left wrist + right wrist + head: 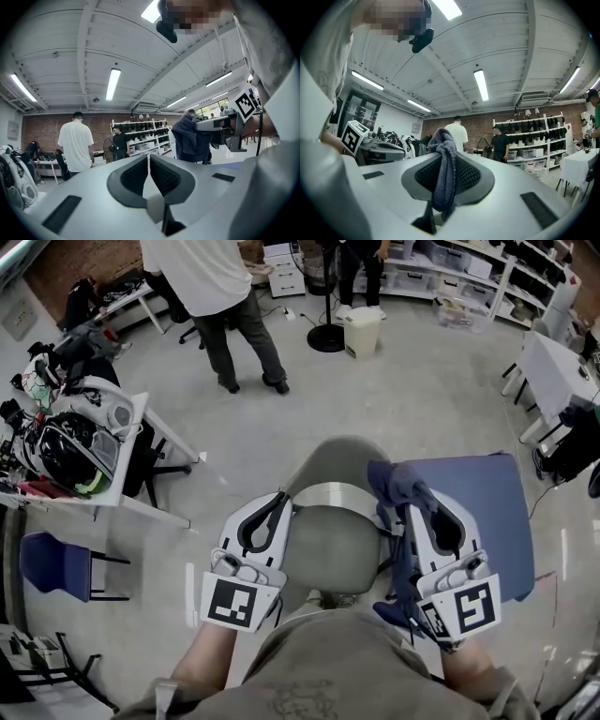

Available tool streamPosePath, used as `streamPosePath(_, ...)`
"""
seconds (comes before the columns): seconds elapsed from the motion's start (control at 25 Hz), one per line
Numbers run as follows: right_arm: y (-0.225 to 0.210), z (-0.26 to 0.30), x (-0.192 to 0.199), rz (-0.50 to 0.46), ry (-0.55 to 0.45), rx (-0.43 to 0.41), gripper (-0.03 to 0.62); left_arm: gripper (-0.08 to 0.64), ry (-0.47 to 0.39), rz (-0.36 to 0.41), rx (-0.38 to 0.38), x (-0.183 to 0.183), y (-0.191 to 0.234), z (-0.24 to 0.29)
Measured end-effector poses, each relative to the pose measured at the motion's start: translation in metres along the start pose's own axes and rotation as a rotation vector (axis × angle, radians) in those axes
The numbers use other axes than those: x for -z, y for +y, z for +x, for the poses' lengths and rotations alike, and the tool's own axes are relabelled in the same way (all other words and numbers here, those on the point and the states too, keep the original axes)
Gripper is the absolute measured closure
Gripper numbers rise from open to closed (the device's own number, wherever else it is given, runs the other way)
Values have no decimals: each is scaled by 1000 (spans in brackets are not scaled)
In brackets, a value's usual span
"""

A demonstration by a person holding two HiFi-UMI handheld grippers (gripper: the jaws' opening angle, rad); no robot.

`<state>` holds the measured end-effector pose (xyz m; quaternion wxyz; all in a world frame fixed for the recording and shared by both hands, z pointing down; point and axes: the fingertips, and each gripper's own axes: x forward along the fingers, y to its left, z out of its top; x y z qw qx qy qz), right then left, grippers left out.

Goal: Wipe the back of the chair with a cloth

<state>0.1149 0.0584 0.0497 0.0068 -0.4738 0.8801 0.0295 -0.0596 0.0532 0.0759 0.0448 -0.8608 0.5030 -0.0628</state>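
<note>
In the head view a grey chair stands right in front of me, its rounded back (333,549) between my two grippers and its seat (342,460) beyond. My left gripper (277,501) sits beside the back's left edge, pointing level, jaws shut (149,159) with nothing between them. At the back's right edge my right gripper (409,498) is shut on a dark blue cloth (394,482). The cloth (443,178) bunches above the pads and hangs down over them. From the left gripper view the cloth (190,138) shows off to the right, clear of the left jaws.
A blue panel (487,512) lies just right of the right gripper. At left stand a table (131,418) of helmets and gear and a blue chair (52,563). A person in a white shirt (220,296), a fan base (325,334) and a white bin (362,331) stand beyond.
</note>
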Motion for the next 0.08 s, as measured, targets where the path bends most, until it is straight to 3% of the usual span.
streamPosePath(0.08,1,1,3,4,5,-1,517,529,-1,-1,-8,0,2,-1)
